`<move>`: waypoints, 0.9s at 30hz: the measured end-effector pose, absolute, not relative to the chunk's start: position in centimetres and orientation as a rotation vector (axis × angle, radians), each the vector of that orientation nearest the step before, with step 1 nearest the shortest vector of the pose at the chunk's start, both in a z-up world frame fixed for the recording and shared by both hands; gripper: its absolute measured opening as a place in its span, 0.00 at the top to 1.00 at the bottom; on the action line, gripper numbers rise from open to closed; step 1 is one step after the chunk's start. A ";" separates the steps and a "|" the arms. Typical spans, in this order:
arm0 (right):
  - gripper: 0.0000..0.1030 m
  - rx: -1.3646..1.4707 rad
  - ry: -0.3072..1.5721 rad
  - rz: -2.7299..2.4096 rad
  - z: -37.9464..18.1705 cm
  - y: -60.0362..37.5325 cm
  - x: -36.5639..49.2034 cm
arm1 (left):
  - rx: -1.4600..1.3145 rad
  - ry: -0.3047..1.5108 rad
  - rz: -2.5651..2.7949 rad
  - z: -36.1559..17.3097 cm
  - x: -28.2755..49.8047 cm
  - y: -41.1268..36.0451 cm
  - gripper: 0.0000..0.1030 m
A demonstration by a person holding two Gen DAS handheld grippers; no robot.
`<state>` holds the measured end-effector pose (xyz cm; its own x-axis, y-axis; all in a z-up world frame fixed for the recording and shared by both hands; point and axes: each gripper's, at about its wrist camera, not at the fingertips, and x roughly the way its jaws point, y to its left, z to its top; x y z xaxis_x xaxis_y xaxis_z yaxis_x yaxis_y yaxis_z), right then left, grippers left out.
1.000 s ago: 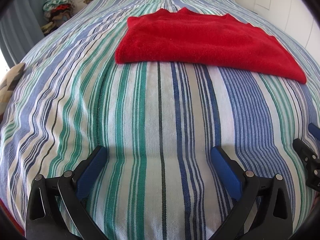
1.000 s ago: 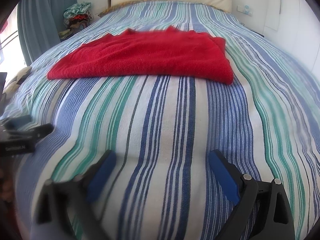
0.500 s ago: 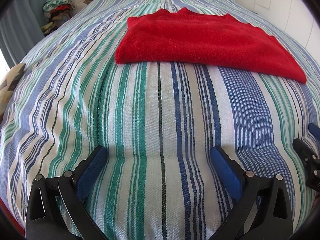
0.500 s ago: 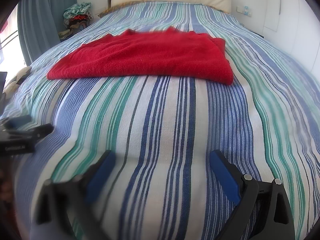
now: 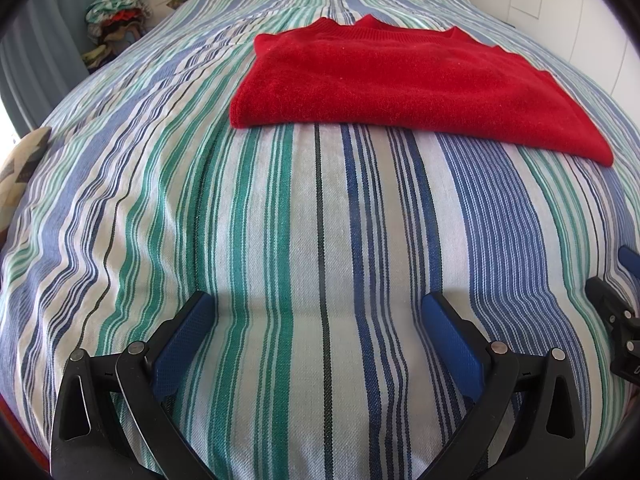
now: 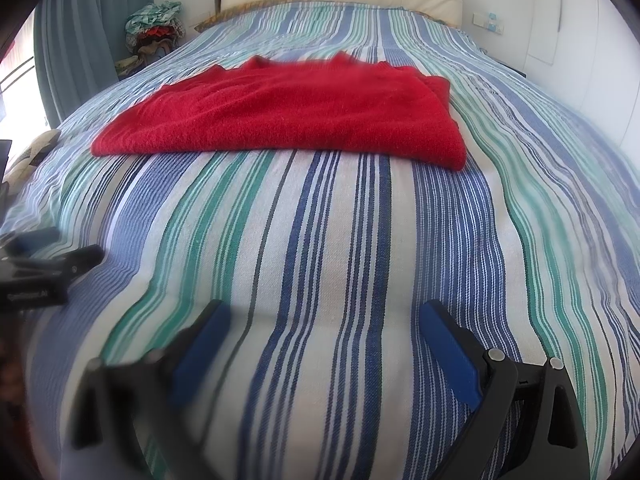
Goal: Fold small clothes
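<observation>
Sweater (image 5: 404, 80) and both open grippers remain unmoved since earlier.

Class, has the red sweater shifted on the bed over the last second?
No. The red sweater keeps its place against the bedspread stripes in both views.

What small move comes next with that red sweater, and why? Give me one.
Probably bring both grippers forward to the near edge of the red sweater. It lies flat on the striped bedspread, already folded into a wide rectangle, neckline on the far side. The left gripper and right gripper both have jaws open and empty, short of the cloth.
</observation>
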<state>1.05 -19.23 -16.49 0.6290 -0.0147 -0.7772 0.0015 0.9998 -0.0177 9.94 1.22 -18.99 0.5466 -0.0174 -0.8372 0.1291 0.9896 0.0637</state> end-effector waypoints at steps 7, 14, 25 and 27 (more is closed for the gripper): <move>0.07 -0.017 0.891 -0.010 -16.5 -19.2 1.1 | 0.123 0.989 -0.087 -19.0 9.9 1.2 0.01; 0.07 -0.024 0.894 -0.015 -16.5 -19.2 1.2 | 0.123 0.989 -0.087 -19.0 9.9 1.2 0.01; 0.06 -0.027 0.896 -0.019 -16.5 -19.1 1.1 | 0.124 0.989 -0.086 -19.0 9.8 1.1 0.01; 0.06 -0.027 0.896 -0.018 -16.5 -19.1 1.2 | 0.124 0.989 -0.086 -19.0 9.8 1.0 0.01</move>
<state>1.15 -19.11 -16.49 0.6248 -0.0275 -0.7803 0.0048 0.9995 -0.0314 9.78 1.04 -19.02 0.5467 -0.0155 -0.8372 0.1284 0.9896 0.0655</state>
